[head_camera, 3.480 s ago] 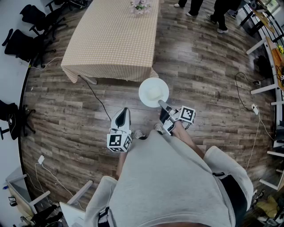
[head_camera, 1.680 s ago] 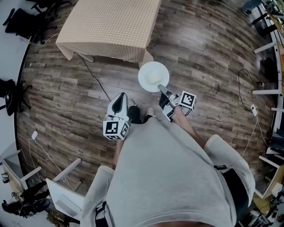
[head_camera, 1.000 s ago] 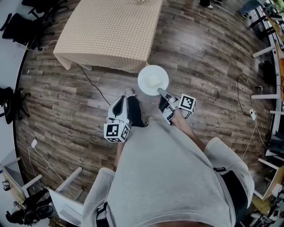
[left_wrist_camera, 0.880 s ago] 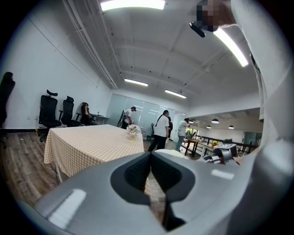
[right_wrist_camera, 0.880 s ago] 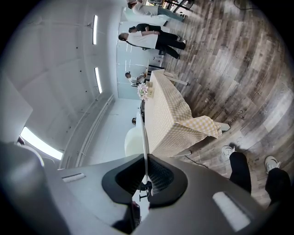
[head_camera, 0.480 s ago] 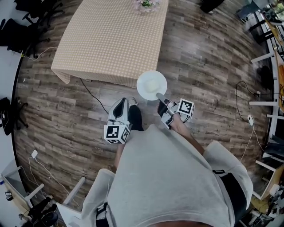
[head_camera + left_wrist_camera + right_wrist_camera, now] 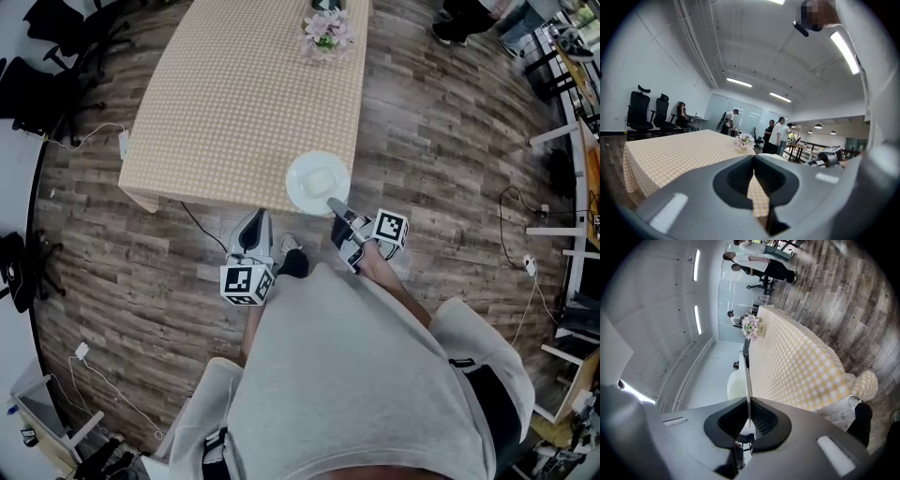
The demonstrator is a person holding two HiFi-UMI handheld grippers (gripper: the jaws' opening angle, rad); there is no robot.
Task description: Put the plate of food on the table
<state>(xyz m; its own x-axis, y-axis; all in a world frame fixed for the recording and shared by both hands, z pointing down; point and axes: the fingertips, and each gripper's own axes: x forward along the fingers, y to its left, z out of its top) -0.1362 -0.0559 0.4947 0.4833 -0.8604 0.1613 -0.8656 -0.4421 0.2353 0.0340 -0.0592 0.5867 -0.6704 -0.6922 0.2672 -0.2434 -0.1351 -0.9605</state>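
Left claw, jaws together, checkered table beyond, flowers on it

The head view looks steeply down onto the rectangular table draped in beige checked cloth. The left gripper view sits low, level with that tabletop; the right gripper view is rolled sideways. All share the table's pink flower bunch.

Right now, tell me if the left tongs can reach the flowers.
Probably not: the flowers stand at the table's far end, the left tongs hang short of its near edge.
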